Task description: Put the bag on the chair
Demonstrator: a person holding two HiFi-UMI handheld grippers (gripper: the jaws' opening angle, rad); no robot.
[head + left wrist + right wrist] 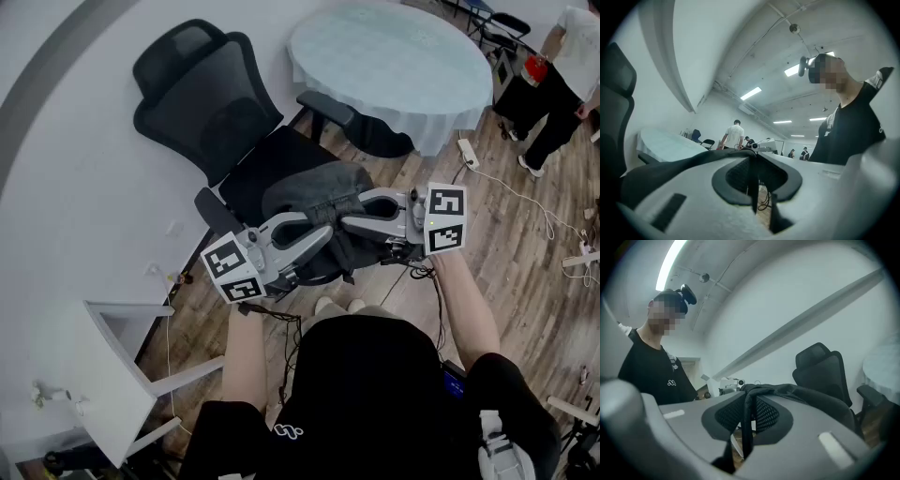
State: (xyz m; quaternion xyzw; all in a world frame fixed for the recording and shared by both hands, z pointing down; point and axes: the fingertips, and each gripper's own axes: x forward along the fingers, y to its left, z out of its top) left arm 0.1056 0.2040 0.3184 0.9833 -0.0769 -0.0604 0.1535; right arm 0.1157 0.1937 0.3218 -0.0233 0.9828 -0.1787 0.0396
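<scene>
A dark grey bag (314, 191) hangs over the front part of the black office chair's seat (267, 157); whether it rests on the seat is unclear. My left gripper (323, 236) comes in from the lower left and is shut on a fold or strap of the bag. Facing it from the right, my right gripper (349, 223) is shut on the bag's near edge. In the left gripper view a thin dark strap (753, 187) is pinched between the pads of the left gripper (754, 161). In the right gripper view the bag's fabric (806, 397) drapes over the right gripper (749, 401), a strap clamped between its pads.
The chair's backrest (202, 103) leans toward the wall. A round table with a pale cloth (394, 66) stands just behind the chair. A white side table (112, 375) is at lower left. Cables and a power strip (467, 152) lie on the wood floor; a person (562, 84) stands far right.
</scene>
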